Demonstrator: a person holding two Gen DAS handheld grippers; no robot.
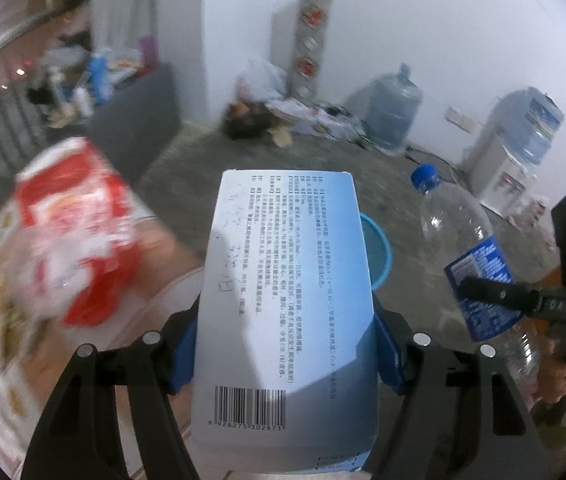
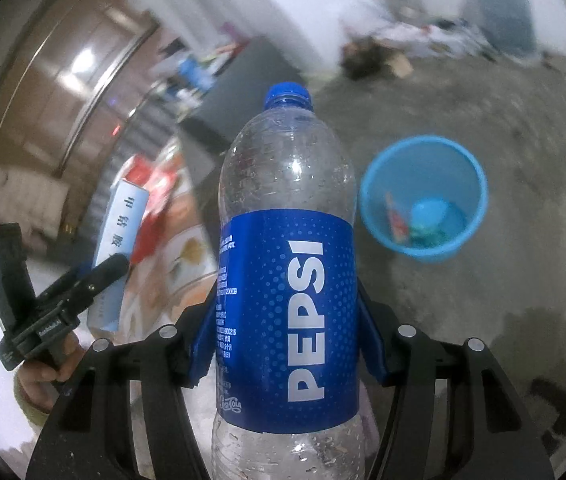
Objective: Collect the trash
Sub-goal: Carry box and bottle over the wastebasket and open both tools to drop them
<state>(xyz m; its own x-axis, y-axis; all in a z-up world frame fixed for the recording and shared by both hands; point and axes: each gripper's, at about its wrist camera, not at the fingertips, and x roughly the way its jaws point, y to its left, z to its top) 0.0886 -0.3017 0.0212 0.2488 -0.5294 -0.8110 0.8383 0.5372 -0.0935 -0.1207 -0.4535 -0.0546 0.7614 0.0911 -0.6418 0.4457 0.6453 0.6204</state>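
With some rubbish already in the blue bin (image 2: 423, 196), the left gripper (image 1: 285, 348) clamps a box (image 1: 287, 300), the right gripper (image 2: 283, 340) a Pepsi bottle (image 2: 287, 248); neither is binned yet.

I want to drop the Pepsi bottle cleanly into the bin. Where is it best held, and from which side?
As the right hand-held gripper holds it now: across the labelled middle of the Pepsi bottle, from the base end. There the sides are straight, and the cap points forward, toward the blue bin.
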